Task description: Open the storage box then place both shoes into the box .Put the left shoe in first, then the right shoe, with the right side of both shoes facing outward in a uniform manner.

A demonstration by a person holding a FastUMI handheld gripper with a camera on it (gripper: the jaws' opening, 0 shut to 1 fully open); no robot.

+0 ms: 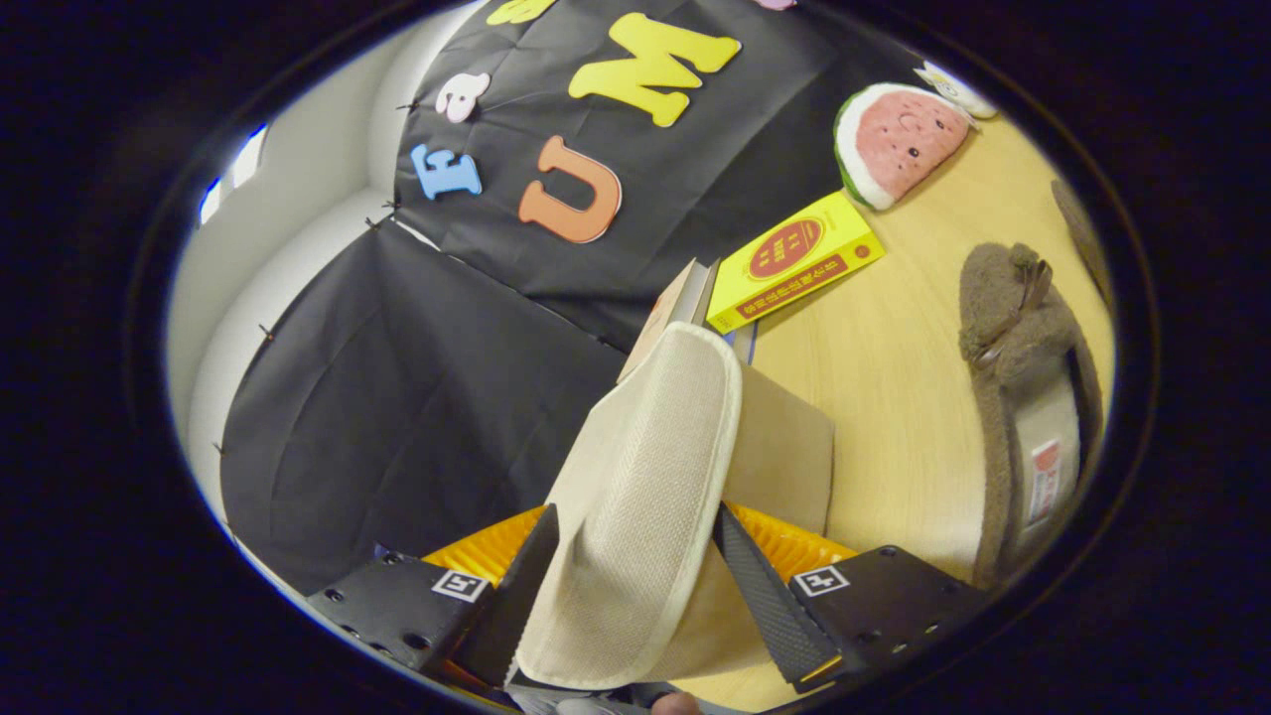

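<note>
A cream shoe [645,497] is held clamped between the gripper [635,586] fingers, its long axis pointed ahead toward the box [784,447] just beyond.

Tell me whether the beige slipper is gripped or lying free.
Gripped: the beige slipper sits between the tongs, both fingers pressing its sides, lifted above the table.
</note>
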